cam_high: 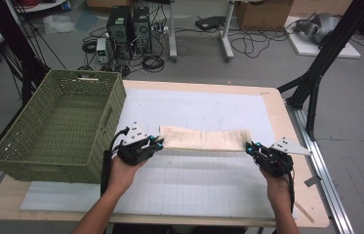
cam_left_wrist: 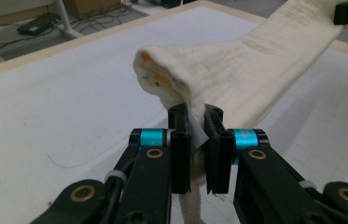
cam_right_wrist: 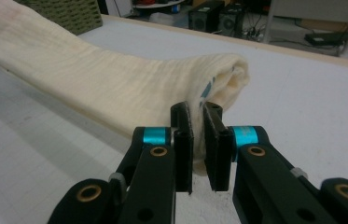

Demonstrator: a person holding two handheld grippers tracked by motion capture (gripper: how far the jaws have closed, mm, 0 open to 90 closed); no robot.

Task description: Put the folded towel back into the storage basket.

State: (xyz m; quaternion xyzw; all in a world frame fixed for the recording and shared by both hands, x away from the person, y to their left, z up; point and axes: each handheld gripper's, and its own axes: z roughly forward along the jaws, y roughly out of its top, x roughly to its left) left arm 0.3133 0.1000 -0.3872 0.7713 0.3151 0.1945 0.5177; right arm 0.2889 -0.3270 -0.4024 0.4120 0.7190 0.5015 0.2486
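both ends of the folded cream towel [cam_high: 204, 138] are pinched, left gripper [cam_left_wrist: 195, 140] clamped on one end, right gripper [cam_right_wrist: 198, 140] on the other, so it hangs stretched just over the white mat [cam_high: 194, 180], beside the green basket [cam_high: 57, 126]. looks like a fold or a carry, so i'd keep the tension even and both hands level. there's a small tag or print at each end, probably a label, too blurry to read.

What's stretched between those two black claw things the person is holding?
A folded cream cloth spans from the left gripper to the right gripper, each clamping one end, as seen in the high view.
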